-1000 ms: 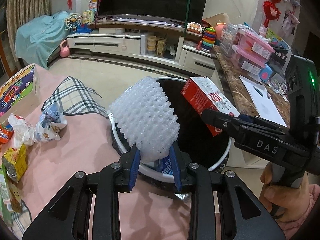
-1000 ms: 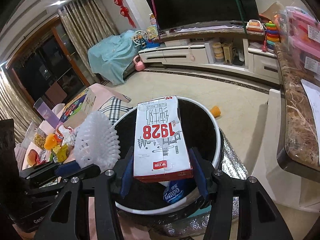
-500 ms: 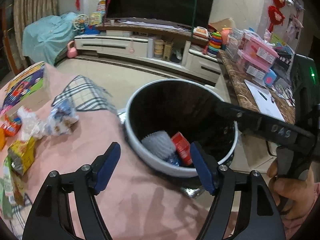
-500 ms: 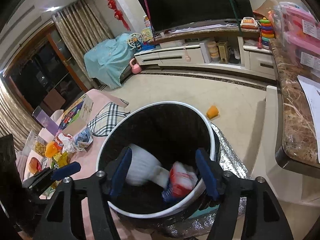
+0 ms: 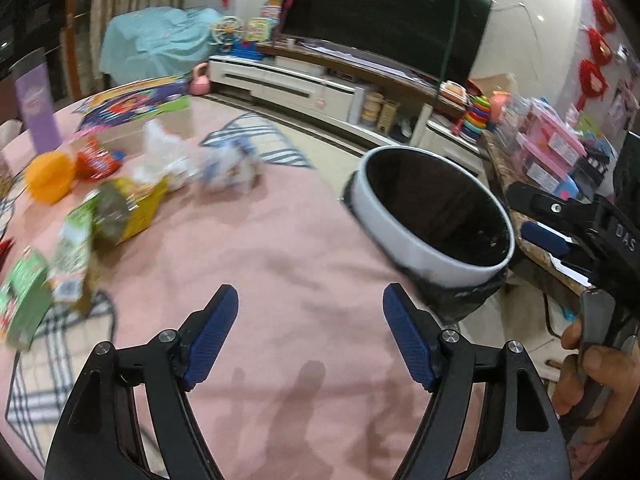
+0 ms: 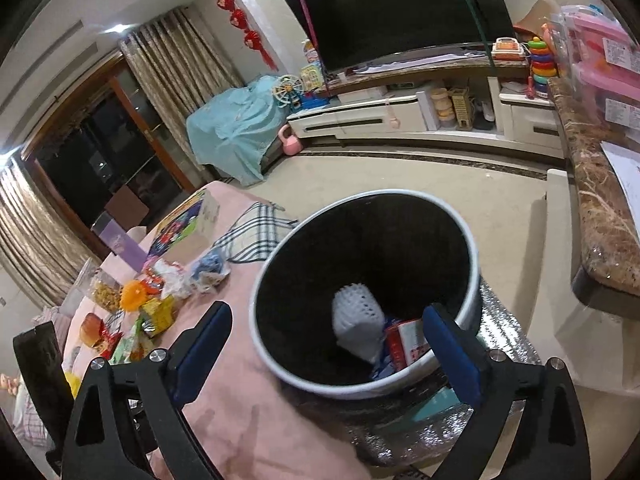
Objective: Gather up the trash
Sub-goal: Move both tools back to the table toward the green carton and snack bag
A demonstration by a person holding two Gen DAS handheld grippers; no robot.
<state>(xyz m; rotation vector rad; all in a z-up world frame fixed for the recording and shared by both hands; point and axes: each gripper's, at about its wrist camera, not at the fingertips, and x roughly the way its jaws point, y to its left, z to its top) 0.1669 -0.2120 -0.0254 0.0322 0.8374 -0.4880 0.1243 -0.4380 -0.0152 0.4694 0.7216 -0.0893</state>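
Observation:
A round bin with a white rim (image 6: 474, 272) (image 5: 404, 236) and a black liner stands at the edge of the pink-clothed table (image 5: 280, 264). Inside it lie a white foam net (image 6: 356, 316) and a red-and-white milk carton (image 6: 408, 340). My right gripper (image 6: 326, 340) hangs over the bin's near rim, its jaws opening wide with nothing between them. My left gripper (image 5: 310, 330) is open and empty above the bare pink cloth, left of the bin. Blurred trash lies at the table's left: a yellow packet (image 5: 132, 208), green cartons (image 5: 52, 276), crumpled wrappers (image 5: 224, 168).
An orange ball (image 5: 50, 176), a red packet (image 5: 94, 162), a colourful box (image 5: 136, 100) and a purple card (image 5: 34, 112) sit farther back on the table. A marble counter (image 6: 596, 216) runs along the right. A hand (image 5: 588, 376) holds the right gripper's handle. A TV stand lies beyond.
Both grippers let go: the foam net and the milk carton dropped into the bin. My left gripper then swung left over the table, toward the trash pile. The right jaws widened.

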